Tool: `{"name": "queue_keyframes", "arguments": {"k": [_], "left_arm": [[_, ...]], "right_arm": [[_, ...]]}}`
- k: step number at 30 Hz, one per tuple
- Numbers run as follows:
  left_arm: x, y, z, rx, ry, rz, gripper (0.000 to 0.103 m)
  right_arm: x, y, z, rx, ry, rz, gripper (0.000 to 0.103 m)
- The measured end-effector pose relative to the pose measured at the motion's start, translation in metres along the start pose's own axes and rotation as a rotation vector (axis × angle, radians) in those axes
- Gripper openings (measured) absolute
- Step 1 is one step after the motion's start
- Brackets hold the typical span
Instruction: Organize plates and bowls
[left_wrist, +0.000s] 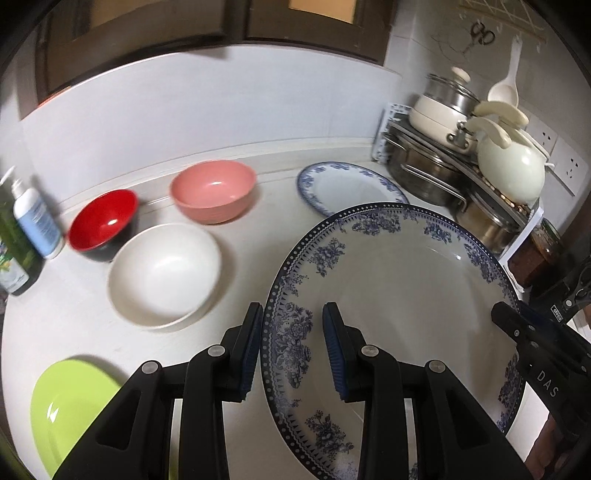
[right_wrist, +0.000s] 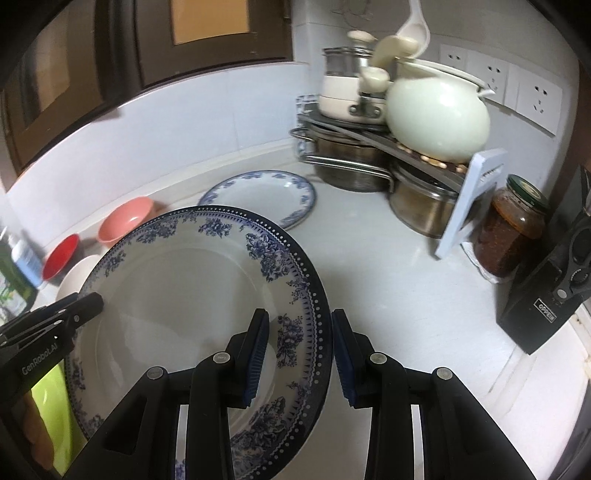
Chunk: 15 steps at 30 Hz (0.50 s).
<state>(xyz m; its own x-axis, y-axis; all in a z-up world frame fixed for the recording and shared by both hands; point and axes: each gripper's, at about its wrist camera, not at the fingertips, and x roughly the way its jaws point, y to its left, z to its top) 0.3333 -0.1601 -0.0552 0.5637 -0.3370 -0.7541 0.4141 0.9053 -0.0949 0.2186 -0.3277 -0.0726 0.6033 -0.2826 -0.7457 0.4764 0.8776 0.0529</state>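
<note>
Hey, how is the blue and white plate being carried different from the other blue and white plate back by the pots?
The carried plate is off the counter, gripped at opposite rims by the left claw and right claw; the far plate lies flat on the counter, untouched. The carried plate's rim has a dark band with white dots; the far plate's rim shows only blue floral patches. Both are round, white-centred plates with blue flowers.

Large round ceramic plate (left_wrist: 399, 280): white centre, blue floral rim, dark dotted edge; smaller round ceramic plate (left_wrist: 347, 186): white with blue flowers; round bowls: pink (left_wrist: 212, 190), red with a dark outside (left_wrist: 101, 223), plain white (left_wrist: 164, 273); lime-green dish (left_wrist: 70, 410).
</note>
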Motion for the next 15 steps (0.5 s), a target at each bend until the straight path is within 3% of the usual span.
{"name": "queue_keyframes", "arguments": {"k": [15], "left_arm": [[-0.042, 0.072, -0.022, -0.111, -0.032, 0.102, 0.033]], "right_arm": [[-0.012, 0.071, -0.004, -0.116, -0.011, 0.111, 0.036]]}}
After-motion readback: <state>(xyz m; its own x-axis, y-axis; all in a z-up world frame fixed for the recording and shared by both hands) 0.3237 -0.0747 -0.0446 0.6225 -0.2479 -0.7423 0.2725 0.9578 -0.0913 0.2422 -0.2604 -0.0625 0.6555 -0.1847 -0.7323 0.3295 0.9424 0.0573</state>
